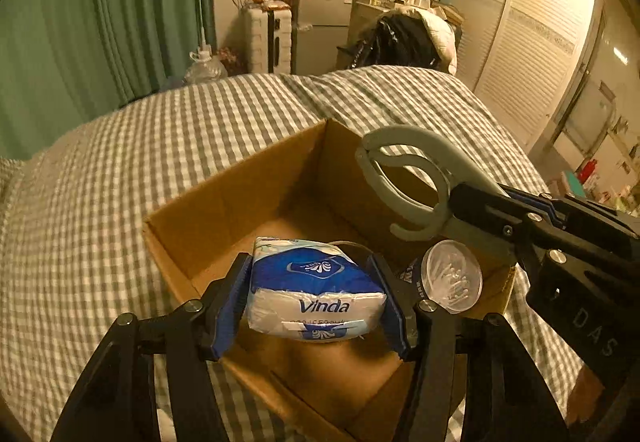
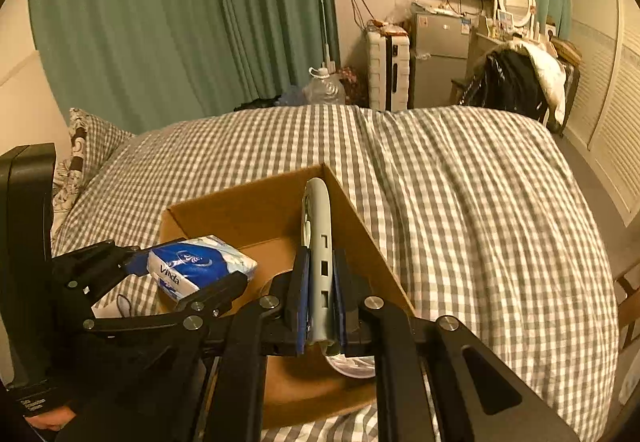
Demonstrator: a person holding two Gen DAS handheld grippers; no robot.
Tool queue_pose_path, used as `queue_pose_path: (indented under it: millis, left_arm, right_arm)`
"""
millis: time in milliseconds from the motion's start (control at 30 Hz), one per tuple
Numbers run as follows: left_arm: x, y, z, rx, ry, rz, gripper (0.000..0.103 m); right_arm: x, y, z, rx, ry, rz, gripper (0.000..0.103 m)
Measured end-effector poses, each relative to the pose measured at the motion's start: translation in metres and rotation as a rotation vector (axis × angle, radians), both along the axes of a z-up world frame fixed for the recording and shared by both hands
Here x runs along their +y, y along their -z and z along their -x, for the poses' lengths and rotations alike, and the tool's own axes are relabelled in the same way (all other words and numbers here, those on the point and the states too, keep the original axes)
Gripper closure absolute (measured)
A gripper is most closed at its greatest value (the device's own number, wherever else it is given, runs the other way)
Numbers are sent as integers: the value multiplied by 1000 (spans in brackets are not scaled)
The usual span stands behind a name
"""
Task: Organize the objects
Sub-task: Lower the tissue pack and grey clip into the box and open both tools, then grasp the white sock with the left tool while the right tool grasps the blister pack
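Observation:
An open cardboard box [image 1: 232, 178] [image 2: 240, 198] lies on the checked bed. My left gripper [image 1: 310, 264] [image 2: 190, 270] is shut on a blue and white Vinda tissue pack [image 1: 316, 294] [image 2: 200, 262], which hangs over the box's near left part. My right gripper [image 2: 321, 256] [image 1: 476, 202] is shut on a large grey plastic clip [image 2: 318, 218] [image 1: 404, 178], held upright over the box's right side. A round clear tub of cotton swabs [image 1: 452, 276] sits inside the box below the clip.
The grey checked bed cover [image 2: 460, 202] spreads all around the box, with a pillow [image 2: 88, 138] at the far left. Past the bed stand green curtains [image 1: 100, 22], a water jug [image 2: 324, 86], a white suitcase [image 2: 388, 70], a fridge [image 1: 320, 26] and a chair piled with clothes [image 2: 520, 78].

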State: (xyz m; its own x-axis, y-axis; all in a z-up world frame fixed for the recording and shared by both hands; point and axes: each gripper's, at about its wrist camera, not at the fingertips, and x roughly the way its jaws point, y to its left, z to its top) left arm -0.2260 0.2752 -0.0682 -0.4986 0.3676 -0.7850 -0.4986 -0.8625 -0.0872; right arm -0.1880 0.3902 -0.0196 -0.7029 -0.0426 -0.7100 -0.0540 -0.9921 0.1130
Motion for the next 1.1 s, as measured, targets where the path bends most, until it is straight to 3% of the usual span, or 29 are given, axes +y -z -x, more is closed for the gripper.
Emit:
queue_pose_path:
  millis: [67, 133, 200, 367, 667, 800, 933, 1100]
  left_arm:
    - [-1, 4, 0, -24, 10, -20, 35]
    - [-3, 2, -2, -25, 12, -21, 22]
    - [-6, -7, -9, 11, -1, -10, 8]
    - [-23, -48, -29, 95, -18, -17, 5]
    - [-107, -136, -85, 268, -120, -25, 1]
    - [-153, -165, -113, 320, -190, -19, 0]
    - [-195, -180, -135, 355, -259, -23, 0]
    - [-241, -174, -156, 367, -342, 9, 0]
  right_arm:
    - [0, -1, -1, 3, 10, 10, 90]
    - [1, -6, -5, 16, 12, 7, 80]
    - [1, -15, -8, 35, 23, -7, 53]
    - [-5, -49, -30, 85, 62, -23, 38]
    - [-57, -134, -93, 222, 27, -72, 21]
    - [-88, -157, -121, 258, -21, -91, 17]
    - [-122, -168, -143, 284, -71, -106, 12]
    - [-155, -158, -157, 272, -141, -117, 11]
